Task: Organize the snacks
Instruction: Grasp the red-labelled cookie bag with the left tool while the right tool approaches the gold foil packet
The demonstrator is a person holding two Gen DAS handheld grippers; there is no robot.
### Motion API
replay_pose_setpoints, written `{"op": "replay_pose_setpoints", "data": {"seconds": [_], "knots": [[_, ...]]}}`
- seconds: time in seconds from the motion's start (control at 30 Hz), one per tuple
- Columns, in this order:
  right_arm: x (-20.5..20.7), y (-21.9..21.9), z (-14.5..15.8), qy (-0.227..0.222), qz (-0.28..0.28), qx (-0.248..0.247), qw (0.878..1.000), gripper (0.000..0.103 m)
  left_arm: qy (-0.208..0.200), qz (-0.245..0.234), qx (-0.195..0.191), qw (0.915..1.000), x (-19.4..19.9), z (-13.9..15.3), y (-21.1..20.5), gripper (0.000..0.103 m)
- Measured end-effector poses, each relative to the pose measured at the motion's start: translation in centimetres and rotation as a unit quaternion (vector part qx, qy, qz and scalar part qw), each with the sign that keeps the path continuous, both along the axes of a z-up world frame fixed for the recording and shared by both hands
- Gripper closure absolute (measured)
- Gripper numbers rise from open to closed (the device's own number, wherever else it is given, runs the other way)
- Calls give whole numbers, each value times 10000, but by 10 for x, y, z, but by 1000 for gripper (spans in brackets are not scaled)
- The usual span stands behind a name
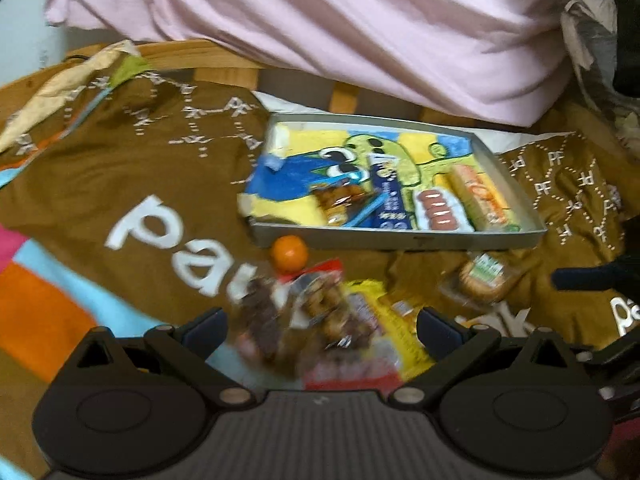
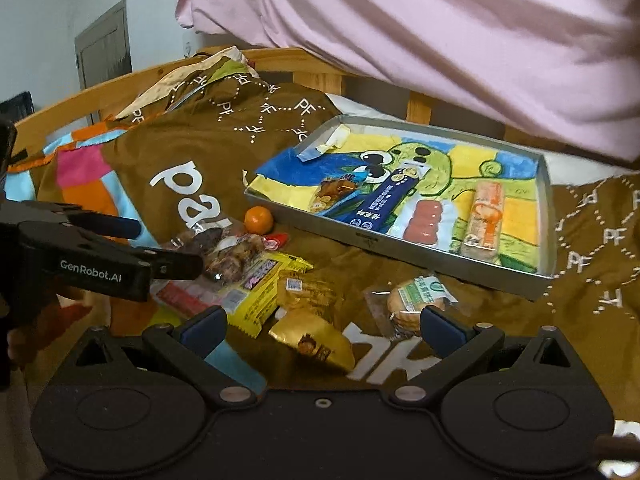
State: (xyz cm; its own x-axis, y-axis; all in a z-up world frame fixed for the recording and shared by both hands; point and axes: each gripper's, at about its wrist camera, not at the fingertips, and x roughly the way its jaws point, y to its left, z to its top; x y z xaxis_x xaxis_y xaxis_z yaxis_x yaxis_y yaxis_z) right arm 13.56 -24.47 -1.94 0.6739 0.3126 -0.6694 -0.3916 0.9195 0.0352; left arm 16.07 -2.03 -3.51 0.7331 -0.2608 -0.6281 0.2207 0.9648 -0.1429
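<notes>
Two wrist views of the snack bed. My left gripper [image 1: 320,322] and right gripper [image 2: 322,322] both stand wide, holding nothing.

The metal tray [image 2: 547,216] lies on the brown blanket [image 2: 192,144] and holds four packets side by side: a clear snack bag [image 2: 334,192], a dark blue stick pack [image 2: 384,200], a red sausage pack [image 2: 426,220] and an orange wafer pack [image 2: 484,218].

One orange fruit [image 2: 259,220] rests just outside the tray's near-left corner.

My right view resolves the loose pile: a yellow bar [image 2: 260,288], a gold packet [image 2: 316,340], a wrapped round biscuit [image 2: 416,300] and a clear nut bag [image 2: 228,254]. The left view shows that pile blurred between my left fingers. Only the right view shows the left gripper from outside, over the pile.
</notes>
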Motion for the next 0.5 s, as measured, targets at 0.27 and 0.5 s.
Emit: {"op": "replay_pose_setpoints", "data": {"seconds": [0.27, 0.5], "knots": [[26, -2, -18, 386, 39, 238, 9990, 11, 41, -213, -163, 9996, 24, -11, -3, 1], [31, 3, -27, 492, 208, 172, 9984, 15, 5, -640, -347, 9973, 25, -10, -8, 1]]}}
